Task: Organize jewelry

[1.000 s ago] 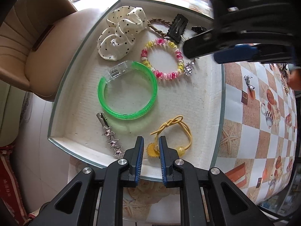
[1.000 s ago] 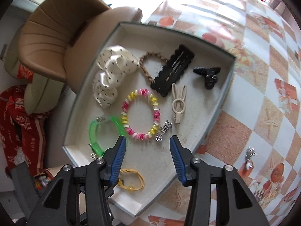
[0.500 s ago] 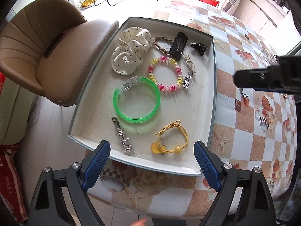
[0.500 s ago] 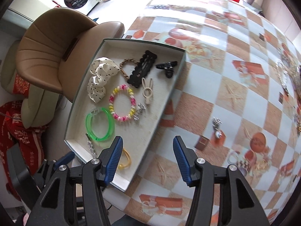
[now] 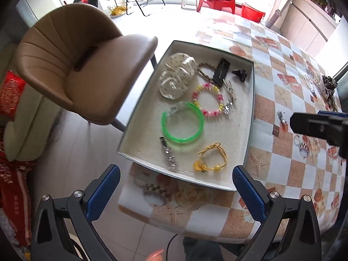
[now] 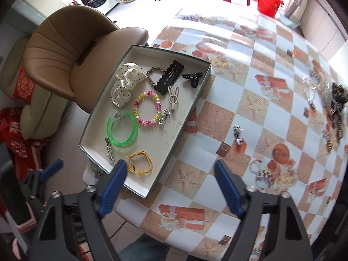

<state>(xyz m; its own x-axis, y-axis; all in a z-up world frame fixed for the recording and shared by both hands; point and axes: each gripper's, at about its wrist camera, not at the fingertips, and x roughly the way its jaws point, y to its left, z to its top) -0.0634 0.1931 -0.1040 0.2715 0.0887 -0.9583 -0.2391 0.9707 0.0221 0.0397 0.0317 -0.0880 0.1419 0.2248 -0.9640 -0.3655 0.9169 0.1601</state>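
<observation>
Hovering wide open and empty over the near edge of the surface point(image 6: 261, 100), both the left claw point(image 5: 176, 187) and right claw point(image 6: 170, 184) sit between pickups, so the next move, I judge, calls for reaching to the small silver charm point(image 6: 237, 134) lying loose at two o'clock of the tray point(image 6: 174, 139), which already holds the green bangle point(image 6: 122, 128) and yellow hair tie point(image 6: 140, 164).

Checkered table point(image 6: 250, 100), tray point(image 6: 196, 99) at its nine o'clock edge. Silver charm point(image 6: 237, 134) loose on the cloth at centre. Tangled jewelry pile point(image 6: 332, 104) at three o'clock, well apart from tray.
</observation>
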